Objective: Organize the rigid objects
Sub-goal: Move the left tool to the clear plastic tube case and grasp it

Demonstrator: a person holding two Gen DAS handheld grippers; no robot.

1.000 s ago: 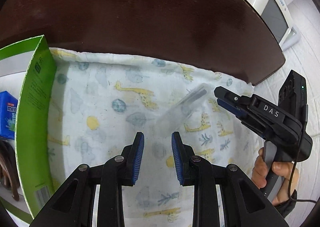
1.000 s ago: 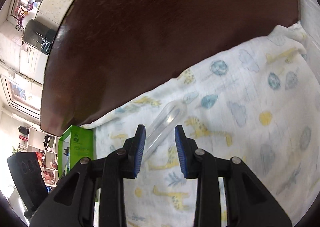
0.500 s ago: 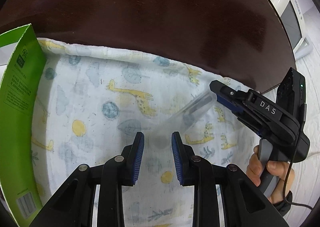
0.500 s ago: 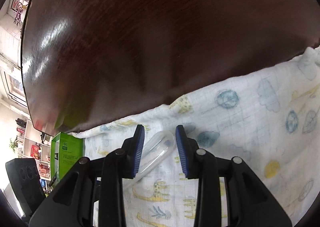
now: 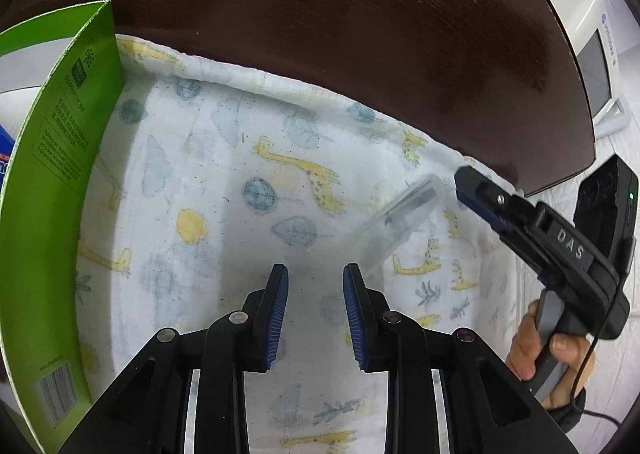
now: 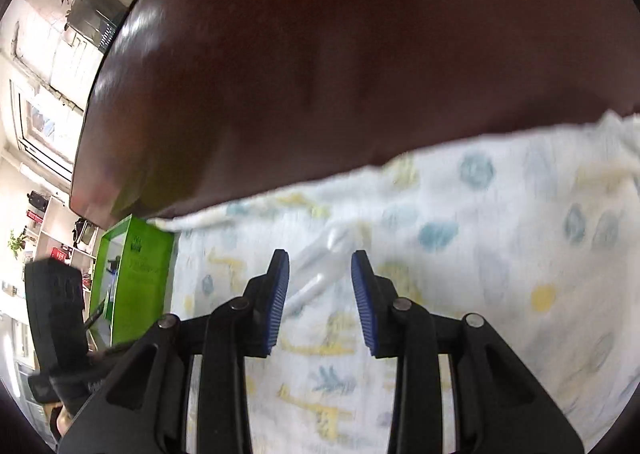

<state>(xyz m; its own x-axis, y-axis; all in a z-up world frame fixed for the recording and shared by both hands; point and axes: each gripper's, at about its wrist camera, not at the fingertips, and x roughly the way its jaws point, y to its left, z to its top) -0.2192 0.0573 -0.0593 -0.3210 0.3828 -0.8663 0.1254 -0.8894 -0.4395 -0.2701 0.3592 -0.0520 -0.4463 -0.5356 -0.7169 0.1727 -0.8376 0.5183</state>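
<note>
Blue ribbed pads line both tools. The right gripper (image 6: 320, 294) stands narrowly parted and empty, its jaws either side of the rounded end of a clear plastic tube (image 6: 324, 266) without pressing it. The left gripper (image 5: 315, 302), equally narrow, holds nothing; the tube's (image 5: 400, 219) near end lies just ahead of its right pad. The tube rests on a giraffe-print cloth (image 5: 208, 181) over a dark wooden table (image 5: 340, 25), a green carton (image 5: 52, 181) at the cloth's left edge. Probably light, stiff and slippery, it is best pinched across mid-body.
</note>
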